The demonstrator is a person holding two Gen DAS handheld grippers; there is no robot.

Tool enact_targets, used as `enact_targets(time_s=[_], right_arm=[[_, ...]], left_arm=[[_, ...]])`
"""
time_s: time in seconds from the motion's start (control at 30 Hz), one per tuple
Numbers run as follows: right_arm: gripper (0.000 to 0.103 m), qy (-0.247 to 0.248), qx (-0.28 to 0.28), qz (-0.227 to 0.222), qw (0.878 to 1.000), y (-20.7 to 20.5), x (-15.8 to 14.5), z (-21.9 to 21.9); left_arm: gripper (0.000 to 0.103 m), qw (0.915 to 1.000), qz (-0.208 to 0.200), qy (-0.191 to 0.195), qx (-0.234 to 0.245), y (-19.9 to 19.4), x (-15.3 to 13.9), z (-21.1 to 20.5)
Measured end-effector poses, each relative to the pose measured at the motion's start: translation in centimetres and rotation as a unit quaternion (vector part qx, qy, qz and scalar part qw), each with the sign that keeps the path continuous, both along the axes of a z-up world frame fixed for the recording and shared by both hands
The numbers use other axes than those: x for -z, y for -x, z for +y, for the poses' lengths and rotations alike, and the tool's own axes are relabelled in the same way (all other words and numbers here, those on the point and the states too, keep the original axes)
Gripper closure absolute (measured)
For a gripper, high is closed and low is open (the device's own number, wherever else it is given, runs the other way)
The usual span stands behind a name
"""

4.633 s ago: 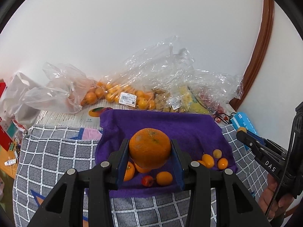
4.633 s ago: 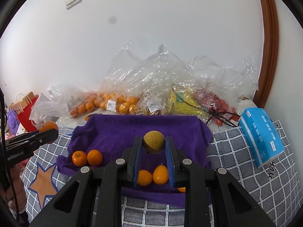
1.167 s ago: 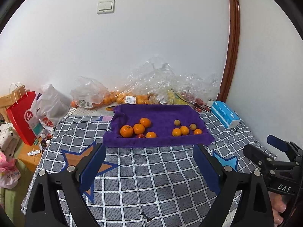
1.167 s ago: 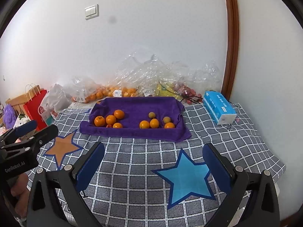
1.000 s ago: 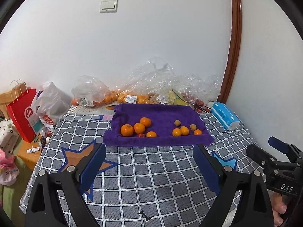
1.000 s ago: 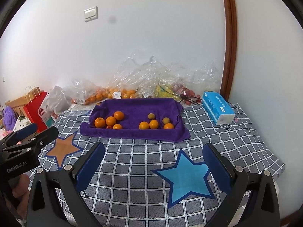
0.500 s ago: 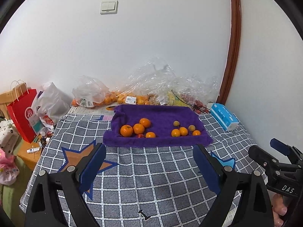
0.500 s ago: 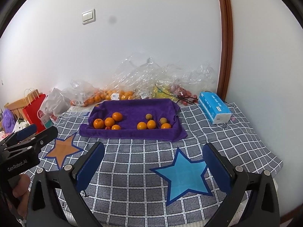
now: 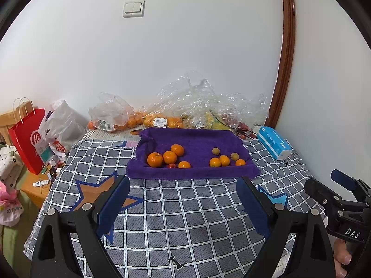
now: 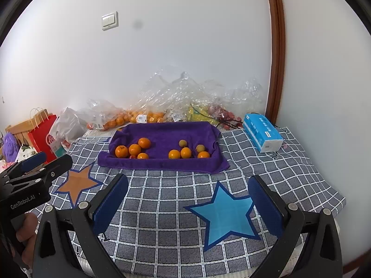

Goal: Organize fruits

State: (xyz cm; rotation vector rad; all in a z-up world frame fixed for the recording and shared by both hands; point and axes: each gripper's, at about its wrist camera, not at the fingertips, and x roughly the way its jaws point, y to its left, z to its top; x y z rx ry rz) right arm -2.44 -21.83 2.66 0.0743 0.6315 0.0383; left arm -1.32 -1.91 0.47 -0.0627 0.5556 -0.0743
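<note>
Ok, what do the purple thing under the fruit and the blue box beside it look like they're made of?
The purple cloth looks like soft terry towelling: matte and fuzzy, with rumpled, folded edges. The blue box is likely a plastic-wrapped pack of tissues, judging by its slight sheen, though it could be printed card.

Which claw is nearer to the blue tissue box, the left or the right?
Right. The right claw hangs open over the blue star, on the side where the blue tissue box lies; the left claw hangs open farther across, by the orange star.
</note>
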Motion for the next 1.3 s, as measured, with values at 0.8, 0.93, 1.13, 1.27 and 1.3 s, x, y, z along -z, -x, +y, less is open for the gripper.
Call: enact_targets(time_s=[0.8,0.93,1.13,1.27,1.3], right_arm=[[0.001,0.001,0.0,-0.004,1.0,0.43,-0.26,-0.06],[0.001,0.002,0.0,-0.005,1.0,0.55,-0.37,-0.01],[0.001,0.001,0.0,-0.005,1.0,0.56,-0.36,0.0],[0.001,0.002,0.0,-0.006,1.0,0.59,-0.39,0.0],[0.001,0.002,0.0,-0.006,1.0,0.6,-0.4,0.0]], left_arm=[[0.01,1.0,-0.004,0.002,0.003,0.33,-0.37,-0.12],[0.01,1.0,-0.004,0.001,0.002,0.34,-0.39,-0.15],[0.01,1.0,-0.004,0.002,0.002,0.37,-0.38,-0.13],[0.01,1.0,-0.005,0.002,0.001,0.38,-0.42,-0.15],[0.01,1.0,-0.004,0.001,0.001,0.39,-0.44,-0.17]])
